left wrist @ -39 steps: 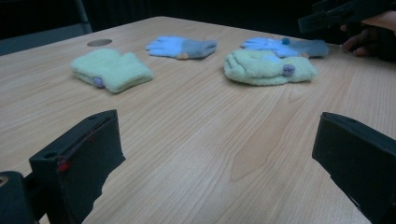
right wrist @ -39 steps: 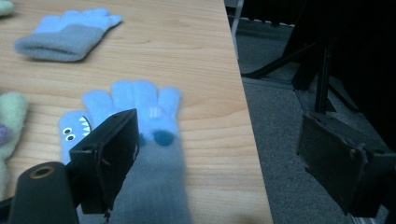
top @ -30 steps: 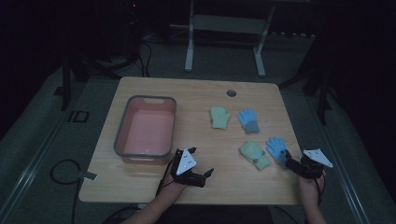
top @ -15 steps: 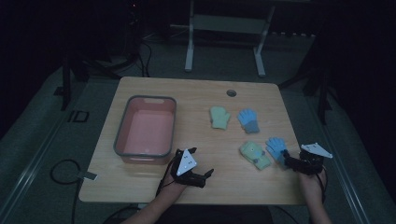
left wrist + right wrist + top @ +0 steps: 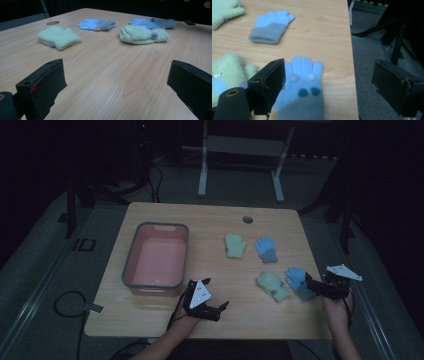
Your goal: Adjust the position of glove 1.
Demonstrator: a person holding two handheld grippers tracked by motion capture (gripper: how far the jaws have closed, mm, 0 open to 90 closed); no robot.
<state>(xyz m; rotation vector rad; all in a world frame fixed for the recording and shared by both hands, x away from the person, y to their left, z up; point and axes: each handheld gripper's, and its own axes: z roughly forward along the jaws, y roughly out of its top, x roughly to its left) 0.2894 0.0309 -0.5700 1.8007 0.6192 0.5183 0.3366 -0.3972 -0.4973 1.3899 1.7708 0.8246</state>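
Four small gloves lie on the right half of the wooden table (image 5: 210,225): a green glove (image 5: 235,245), a blue-and-grey glove (image 5: 266,248), a second green glove (image 5: 272,286) and a second blue glove (image 5: 297,281). My right gripper (image 5: 317,282) is open at the table's right edge. In the right gripper view the near blue glove (image 5: 303,85) lies between the jaws, close to the left one, while the right jaw hangs past the table edge. My left gripper (image 5: 217,295) rests open near the front edge, its jaws (image 5: 117,82) wide apart over bare wood and facing the gloves.
A pink tub with a grey rim (image 5: 131,265) stands on the left half of the table. A round cable hole (image 5: 247,219) is near the far edge. Stand legs (image 5: 202,175) and cables are on the floor beyond and around the table.
My right gripper has shifted slightly forward over the near blue glove. The left gripper and the gloves have not moved.
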